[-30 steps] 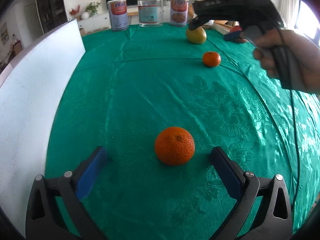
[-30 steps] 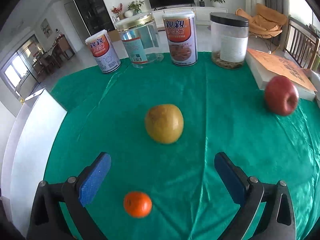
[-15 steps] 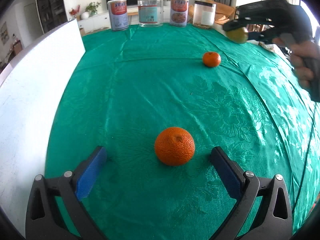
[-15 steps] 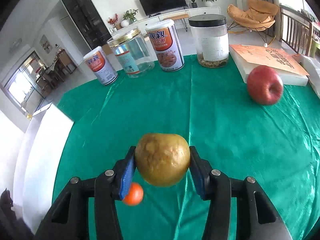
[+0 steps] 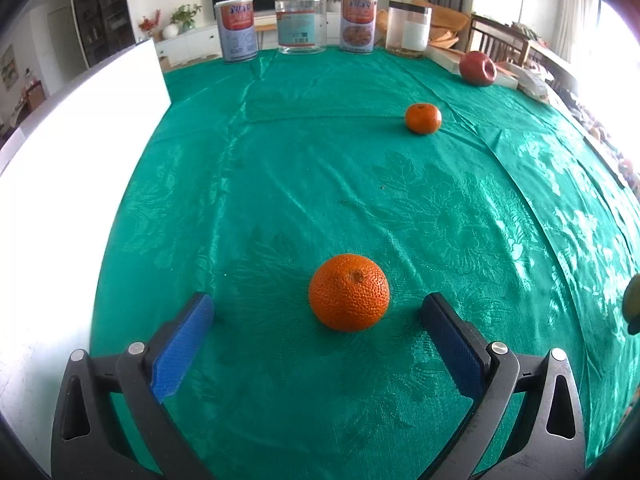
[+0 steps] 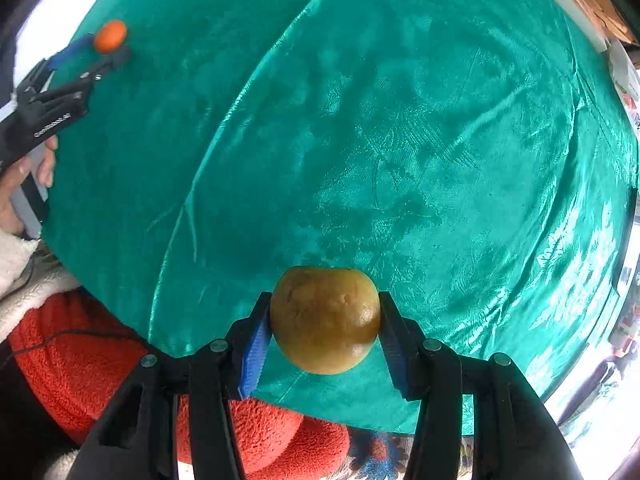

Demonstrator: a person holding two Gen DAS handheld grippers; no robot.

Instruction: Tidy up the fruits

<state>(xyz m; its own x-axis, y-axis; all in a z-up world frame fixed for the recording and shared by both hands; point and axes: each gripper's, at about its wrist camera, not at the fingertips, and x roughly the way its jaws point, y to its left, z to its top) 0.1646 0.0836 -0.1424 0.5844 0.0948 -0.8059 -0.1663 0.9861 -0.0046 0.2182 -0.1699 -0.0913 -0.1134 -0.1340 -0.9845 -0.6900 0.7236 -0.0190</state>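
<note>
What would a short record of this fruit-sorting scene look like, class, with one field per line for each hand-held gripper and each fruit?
left hand-held gripper: open, straddling the big orange on the green cloth
right hand-held gripper: shut on the yellow-green pear, above the cloth
small orange: on the cloth, farther back
red apple: by the book
back row: four containers

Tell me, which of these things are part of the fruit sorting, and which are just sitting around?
Part of the job:
- yellow-green fruit, held in the right claw
- big orange, between the open left claw fingers
- small orange
- red apple

Just lying about:
- two tins
- two jars
- white board
</note>
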